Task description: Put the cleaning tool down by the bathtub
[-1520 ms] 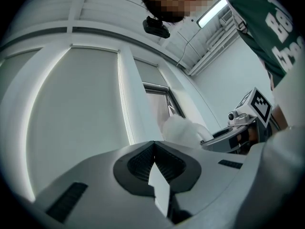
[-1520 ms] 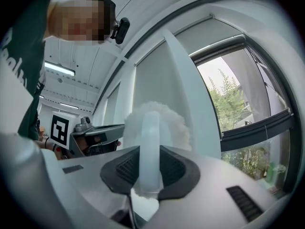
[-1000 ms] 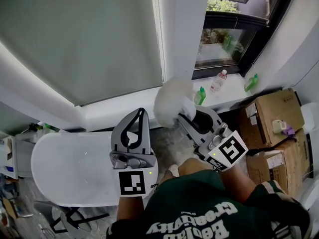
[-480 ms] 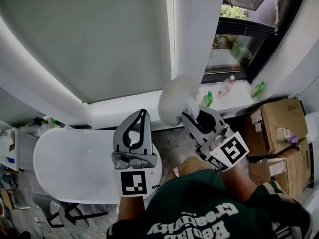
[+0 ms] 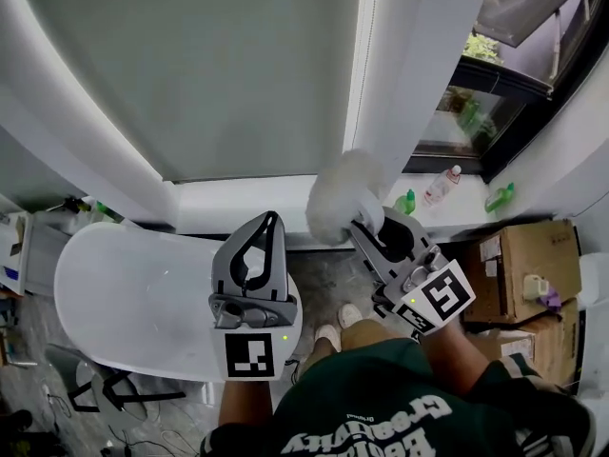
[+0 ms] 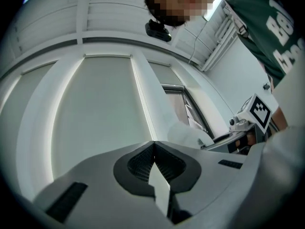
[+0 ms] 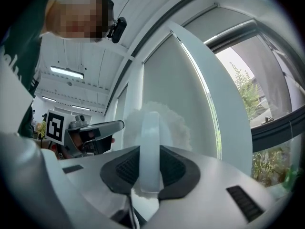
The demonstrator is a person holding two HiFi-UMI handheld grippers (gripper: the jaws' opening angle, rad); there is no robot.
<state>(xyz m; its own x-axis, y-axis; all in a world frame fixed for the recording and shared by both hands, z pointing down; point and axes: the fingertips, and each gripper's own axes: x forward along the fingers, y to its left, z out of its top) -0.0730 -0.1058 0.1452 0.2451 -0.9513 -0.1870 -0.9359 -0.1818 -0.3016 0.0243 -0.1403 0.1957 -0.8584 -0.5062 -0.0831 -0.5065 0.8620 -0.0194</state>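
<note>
Two hand-held grippers show in the head view. The right gripper (image 5: 369, 228) carries the cleaning tool (image 5: 335, 196), a white fluffy duster head on a pale translucent plastic handle. The fluffy head projects just beyond the jaw tips, up and to their left in the picture. The left gripper (image 5: 268, 219) carries nothing. The white oval bathtub (image 5: 114, 293) lies below and to the left of both grippers, its right end under the left gripper. The tool is in the air, not yet set down.

Left gripper view: the jaws are pressed together with nothing between the pads. The tool's fluffy head (image 6: 187, 133) sits to this gripper's right, apart from it.

Right gripper view: the jaws are clamped on the flat handle (image 7: 149, 147), one pad on each face, leaving only a narrow gap. The head stands just ahead of the tips.

Handling judgement: the tool is probably light. The head is soft and compressible and offers no firm hold, while the handle is stiff and possibly smooth. Take hold at the handle, as at present.
</note>
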